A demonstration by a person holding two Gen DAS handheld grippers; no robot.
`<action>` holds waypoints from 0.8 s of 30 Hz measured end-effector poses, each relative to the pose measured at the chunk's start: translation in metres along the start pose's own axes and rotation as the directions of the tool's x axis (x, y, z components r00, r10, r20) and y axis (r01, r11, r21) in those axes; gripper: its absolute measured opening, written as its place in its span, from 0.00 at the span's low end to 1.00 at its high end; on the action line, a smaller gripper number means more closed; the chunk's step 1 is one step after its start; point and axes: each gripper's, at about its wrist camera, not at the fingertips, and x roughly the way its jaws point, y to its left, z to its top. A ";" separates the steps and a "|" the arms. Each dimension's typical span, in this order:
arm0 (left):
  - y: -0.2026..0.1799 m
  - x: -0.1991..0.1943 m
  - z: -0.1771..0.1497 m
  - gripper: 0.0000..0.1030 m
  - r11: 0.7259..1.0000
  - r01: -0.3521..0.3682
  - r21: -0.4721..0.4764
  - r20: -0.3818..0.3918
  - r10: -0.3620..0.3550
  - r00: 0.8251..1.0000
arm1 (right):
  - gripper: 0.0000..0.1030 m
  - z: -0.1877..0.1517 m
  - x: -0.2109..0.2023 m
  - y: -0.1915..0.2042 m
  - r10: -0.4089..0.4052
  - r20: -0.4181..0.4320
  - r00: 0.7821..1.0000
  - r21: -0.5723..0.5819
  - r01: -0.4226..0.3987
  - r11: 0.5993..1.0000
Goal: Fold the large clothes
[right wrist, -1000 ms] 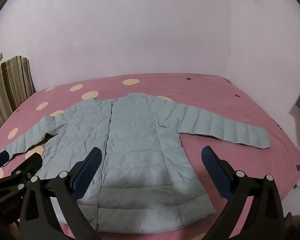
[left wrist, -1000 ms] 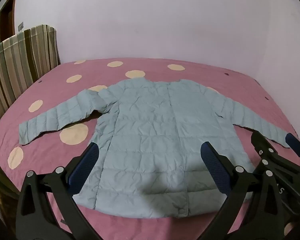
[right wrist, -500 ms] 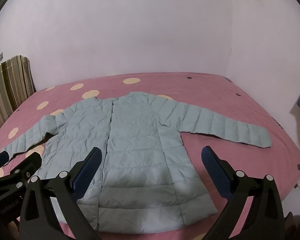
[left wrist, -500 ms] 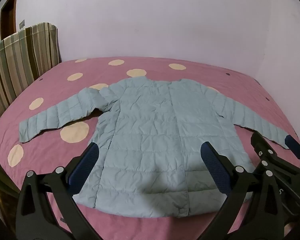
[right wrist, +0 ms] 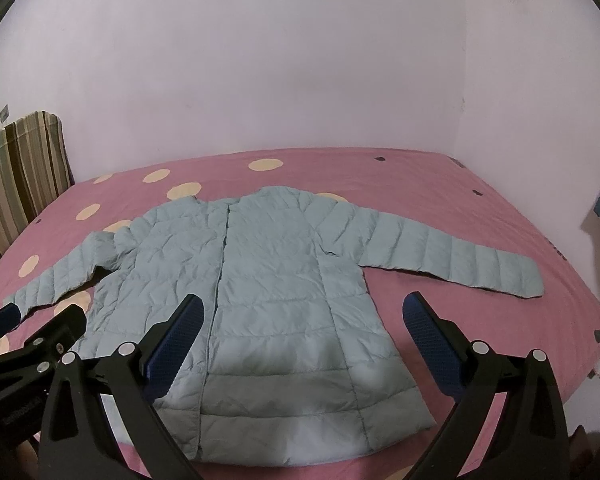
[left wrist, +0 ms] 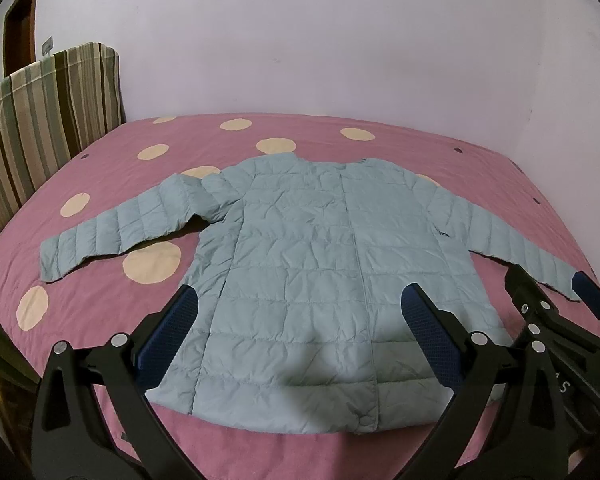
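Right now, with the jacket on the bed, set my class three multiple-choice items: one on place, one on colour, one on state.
1. Where does the jacket lie?
A. On the pink spotted bedspread
B. Over the striped headboard
C. On the floor

2. What colour is the jacket?
A. Dark red
B. Pale blue-green
C. Black

3. How do the left gripper and right gripper stand?
A. Both shut on a sleeve
B. One open, one shut on the hem
C. Both open, holding nothing

Answers:
1. A, since it is spread flat on the bedspread with both sleeves out.
2. B, since its quilted fabric is pale blue-green in both views.
3. C, since in each view the blue-padded fingers stand wide apart above the hem.
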 end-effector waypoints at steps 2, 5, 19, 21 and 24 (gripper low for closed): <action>0.000 0.000 0.000 0.98 1.000 -0.001 0.001 0.003 0.001 1.000 | 0.96 0.000 0.000 0.001 -0.001 0.001 1.000 0.001 0.001 1.000; 0.002 -0.002 -0.001 0.98 1.000 -0.002 0.002 0.008 0.002 1.000 | 0.96 -0.001 0.000 0.001 -0.001 0.003 1.000 -0.001 0.001 1.000; 0.004 -0.002 -0.001 0.98 1.000 0.001 -0.007 0.000 -0.001 1.000 | 0.96 -0.001 -0.001 0.001 0.001 0.006 1.000 0.000 -0.001 1.000; 0.004 -0.003 -0.001 0.98 1.000 0.000 -0.006 0.001 0.000 1.000 | 0.96 0.000 -0.001 0.002 0.000 0.007 1.000 -0.001 0.000 1.000; 0.004 -0.002 0.000 0.98 1.000 0.000 -0.007 0.000 0.000 1.000 | 0.96 0.000 -0.002 0.002 0.002 0.006 1.000 0.001 -0.002 1.000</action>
